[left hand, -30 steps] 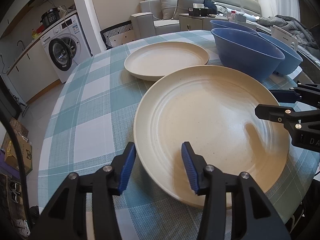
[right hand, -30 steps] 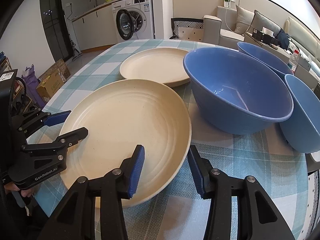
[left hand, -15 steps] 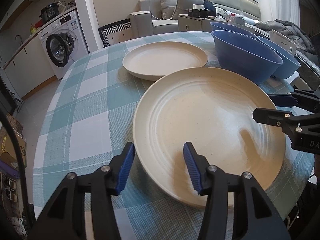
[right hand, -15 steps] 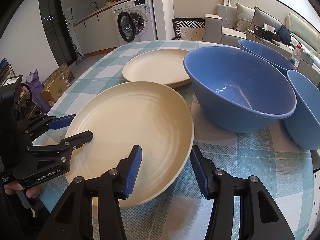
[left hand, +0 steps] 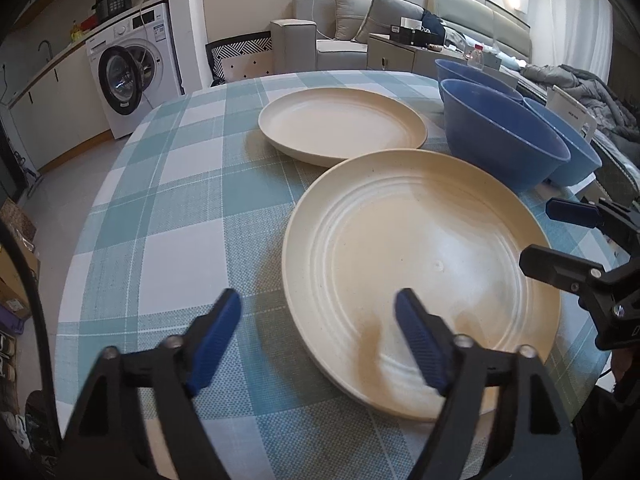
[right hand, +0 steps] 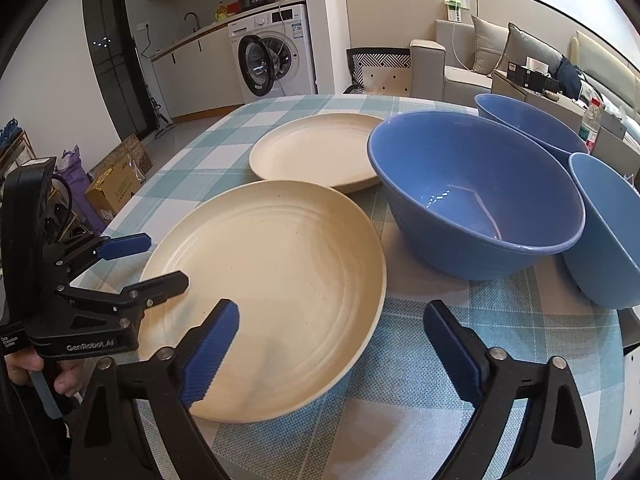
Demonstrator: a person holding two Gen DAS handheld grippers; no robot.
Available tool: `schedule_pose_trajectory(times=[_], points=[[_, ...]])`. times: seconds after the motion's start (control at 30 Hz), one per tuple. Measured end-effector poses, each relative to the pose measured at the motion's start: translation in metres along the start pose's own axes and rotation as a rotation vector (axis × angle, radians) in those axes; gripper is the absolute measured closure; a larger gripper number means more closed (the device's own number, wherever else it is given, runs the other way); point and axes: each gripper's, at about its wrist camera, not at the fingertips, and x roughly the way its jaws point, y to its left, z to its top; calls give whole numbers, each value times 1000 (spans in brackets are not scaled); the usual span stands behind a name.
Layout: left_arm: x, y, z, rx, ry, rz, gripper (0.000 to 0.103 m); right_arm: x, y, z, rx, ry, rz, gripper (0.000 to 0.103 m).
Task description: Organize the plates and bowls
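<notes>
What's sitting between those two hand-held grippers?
The near cream plate lies flat on the checked tablecloth between the left hand-held gripper and the right hand-held gripper, whose jaws are opening, clearest in the left wrist view.

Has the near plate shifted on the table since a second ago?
No. The near plate overlaps the far plate and sits beside the bowl as before; only both grippers' jaws are opening around its rim.

You can read only one text: "GenRobot.AI" in pale letters on the black body of your left gripper (right hand: 146,262).
</notes>
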Motion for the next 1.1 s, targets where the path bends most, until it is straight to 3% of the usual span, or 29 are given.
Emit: schedule_pose_trajectory(times=[0.13, 0.23, 1.1], points=[[-3, 3, 2, -20, -8, -9, 11, -3, -1, 2, 0, -14, 14, 1], [-5, 6, 3, -38, -29, -6, 0, -4, 0, 3, -14, -19, 22, 1], [-18, 28, 26, -116, -86, 42, 0, -53, 5, 36, -70, -142, 58, 1]])
